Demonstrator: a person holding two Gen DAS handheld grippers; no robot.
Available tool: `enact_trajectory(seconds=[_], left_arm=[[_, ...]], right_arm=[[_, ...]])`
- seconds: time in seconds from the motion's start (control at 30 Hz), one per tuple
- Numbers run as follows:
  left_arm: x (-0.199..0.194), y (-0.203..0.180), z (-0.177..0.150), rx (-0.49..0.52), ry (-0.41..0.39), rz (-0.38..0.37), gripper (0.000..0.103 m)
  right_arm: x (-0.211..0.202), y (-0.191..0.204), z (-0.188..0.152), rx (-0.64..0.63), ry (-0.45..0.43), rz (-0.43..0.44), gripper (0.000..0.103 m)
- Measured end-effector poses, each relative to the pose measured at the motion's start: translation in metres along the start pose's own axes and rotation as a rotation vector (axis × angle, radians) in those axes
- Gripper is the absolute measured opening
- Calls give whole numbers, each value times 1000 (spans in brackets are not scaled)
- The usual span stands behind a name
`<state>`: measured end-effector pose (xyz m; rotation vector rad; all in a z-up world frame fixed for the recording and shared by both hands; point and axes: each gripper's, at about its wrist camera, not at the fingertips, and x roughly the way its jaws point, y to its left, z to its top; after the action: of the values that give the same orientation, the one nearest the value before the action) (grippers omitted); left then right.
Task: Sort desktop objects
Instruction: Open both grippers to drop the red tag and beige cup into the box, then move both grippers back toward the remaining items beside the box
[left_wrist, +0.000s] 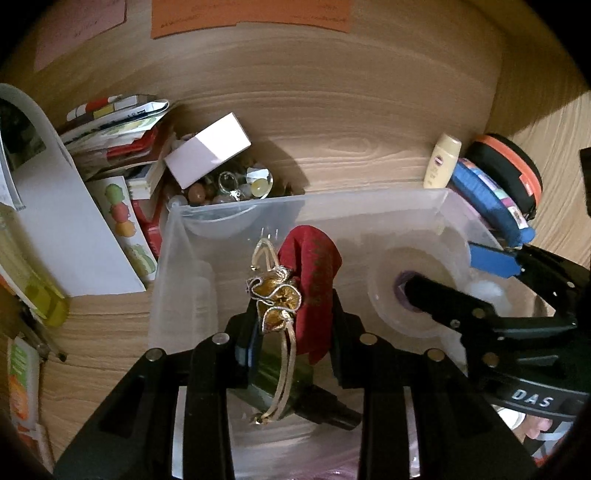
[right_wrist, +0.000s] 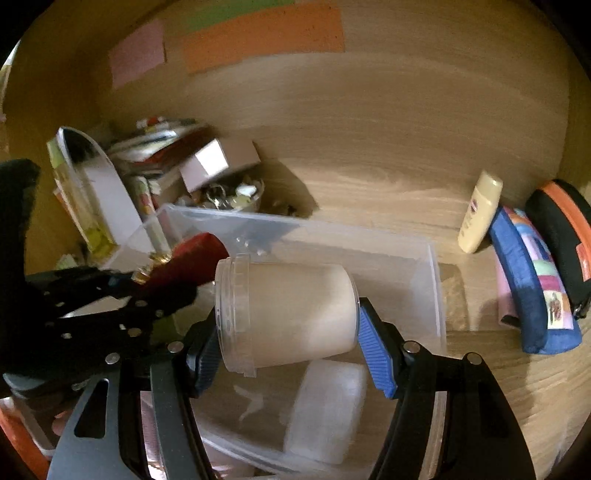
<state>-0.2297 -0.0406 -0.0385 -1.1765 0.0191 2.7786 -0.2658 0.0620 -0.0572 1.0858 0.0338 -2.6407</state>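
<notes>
Two grippers are held over the clear rectangular plastic bin (left_wrist: 177, 258) on the wooden worktop (left_wrist: 332, 122). A dark green bottle with red cloth and gold ribbon (left_wrist: 280, 295) is clamped in the left gripper (left_wrist: 291, 332), its narrow fingers easing apart; a frosted cylindrical plastic jar (right_wrist: 288, 314) is gripped by the right gripper (right_wrist: 291, 350) toward three o'clock. Both should be lowered gently onto the bin floor before release, clear of each other.
</notes>
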Motion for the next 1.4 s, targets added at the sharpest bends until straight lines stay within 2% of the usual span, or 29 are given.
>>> enact_trajectory(seconds=[0.3,0.53,0.6,0.63,0.67,0.77,0.93,1.0,1.17,1.3,1.4], left_arm=[[-2,-2,-3,14,2,-11,36],[-6,0,-2,-5,-7,-42,39],[-10,2,-2,-11,-26,-10,53],[-13,5,-1,-19,-43,17,67],[-17,9,-1,-30,-63,30,76],[-25,19,2,-72,-97,15,78],[-31,23,4,-87,-113,12,79],[-31,21,5,-80,-114,12,80],[-39,14,3,-58,-128,41,90],[-56,10,0,-34,-149,58,92],[-72,8,-2,-17,-183,84,97]], right_arm=[[2,5,-5,-42,18,-37,63],[-3,4,-4,-37,2,-23,65],[-7,5,-4,-42,-14,-25,65],[-9,5,-3,-41,-22,-25,65],[-12,3,-2,-33,-33,-21,66],[-20,0,0,-13,-64,-6,76],[-29,-1,2,-7,-99,-16,78],[-32,-1,3,-5,-110,-17,85],[-41,0,4,-15,-136,-26,85],[-57,0,5,-9,-154,-14,85],[-71,0,4,-3,-174,4,88]])
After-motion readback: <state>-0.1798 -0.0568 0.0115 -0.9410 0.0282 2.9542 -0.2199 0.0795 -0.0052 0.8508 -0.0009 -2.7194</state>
